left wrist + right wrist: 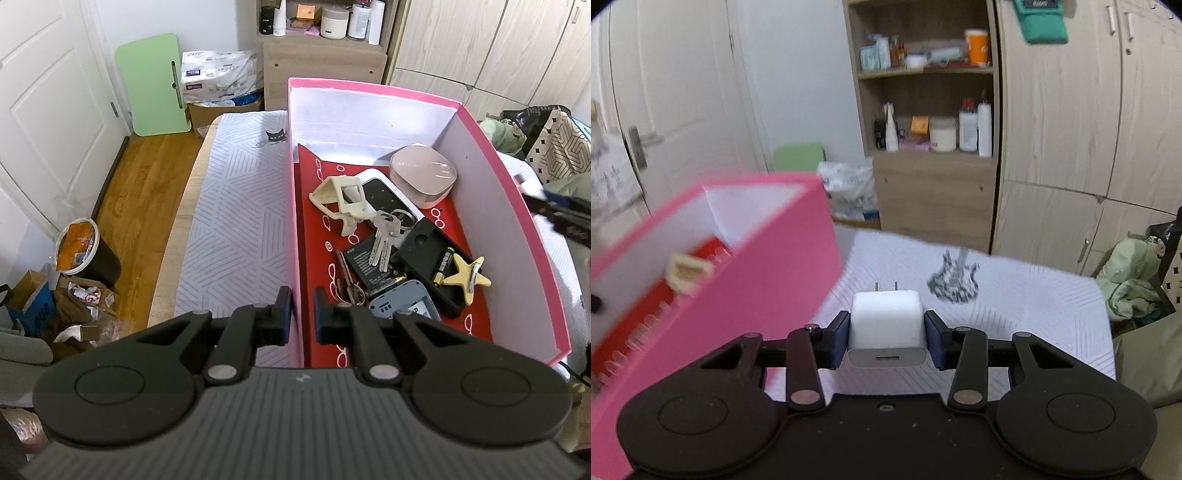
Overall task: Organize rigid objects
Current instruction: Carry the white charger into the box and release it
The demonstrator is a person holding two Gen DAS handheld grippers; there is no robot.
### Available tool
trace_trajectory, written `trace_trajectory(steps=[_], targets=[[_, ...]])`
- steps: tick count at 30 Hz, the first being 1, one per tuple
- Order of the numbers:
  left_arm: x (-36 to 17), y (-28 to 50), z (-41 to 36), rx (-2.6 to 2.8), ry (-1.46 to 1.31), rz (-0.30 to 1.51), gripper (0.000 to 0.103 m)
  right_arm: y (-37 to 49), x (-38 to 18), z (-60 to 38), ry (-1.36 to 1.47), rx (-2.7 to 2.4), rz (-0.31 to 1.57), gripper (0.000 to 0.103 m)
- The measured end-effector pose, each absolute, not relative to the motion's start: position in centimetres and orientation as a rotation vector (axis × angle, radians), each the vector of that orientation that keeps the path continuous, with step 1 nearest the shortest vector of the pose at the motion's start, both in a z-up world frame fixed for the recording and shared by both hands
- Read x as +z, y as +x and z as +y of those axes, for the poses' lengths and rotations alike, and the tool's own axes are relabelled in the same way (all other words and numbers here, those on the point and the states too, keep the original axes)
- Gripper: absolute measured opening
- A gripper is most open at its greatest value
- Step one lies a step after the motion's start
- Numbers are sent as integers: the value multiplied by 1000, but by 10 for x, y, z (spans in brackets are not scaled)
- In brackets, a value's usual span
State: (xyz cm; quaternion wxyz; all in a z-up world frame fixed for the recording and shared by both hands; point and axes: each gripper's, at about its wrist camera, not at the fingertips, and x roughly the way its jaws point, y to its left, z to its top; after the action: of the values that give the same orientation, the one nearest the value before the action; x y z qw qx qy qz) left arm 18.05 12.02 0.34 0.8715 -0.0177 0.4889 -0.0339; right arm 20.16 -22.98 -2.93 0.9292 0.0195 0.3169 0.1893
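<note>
We have the white charger (886, 321) pinched between the right tongs (886, 334), prongs forward, lifted above the bed beside the pink box (738, 295). The left tongs (302, 314) sit nearly shut, apparently clamping the box's near wall. We should clear the rim, then release low over a bare red patch.

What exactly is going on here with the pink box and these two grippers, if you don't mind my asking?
A person is sorting small hard items into a pink box on a bed. The left gripper is shut on the box's near left wall, steadying it. The right gripper is shut on a white plug-in charger, held above the bedspread just beside the box. Already inside are keys, a battery, a star-shaped piece, a pinkish case and other bits.
</note>
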Motion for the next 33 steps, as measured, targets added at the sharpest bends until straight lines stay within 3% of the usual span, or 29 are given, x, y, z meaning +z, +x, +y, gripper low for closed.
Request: trace_trajectory(steps=[7, 14, 24, 33], targets=[[3, 177, 128, -93, -58, 1002, 10, 174, 20, -201, 122, 514, 560, 48], [1, 173, 136, -124, -98, 971, 10, 175, 45, -133, 105, 654, 632, 48], [0, 172, 144, -190, -95, 947, 10, 208, 27, -55, -191, 626, 789, 48], [-1, 173, 148, -257, -61, 925, 12, 265, -10, -35, -97, 498, 955, 48]])
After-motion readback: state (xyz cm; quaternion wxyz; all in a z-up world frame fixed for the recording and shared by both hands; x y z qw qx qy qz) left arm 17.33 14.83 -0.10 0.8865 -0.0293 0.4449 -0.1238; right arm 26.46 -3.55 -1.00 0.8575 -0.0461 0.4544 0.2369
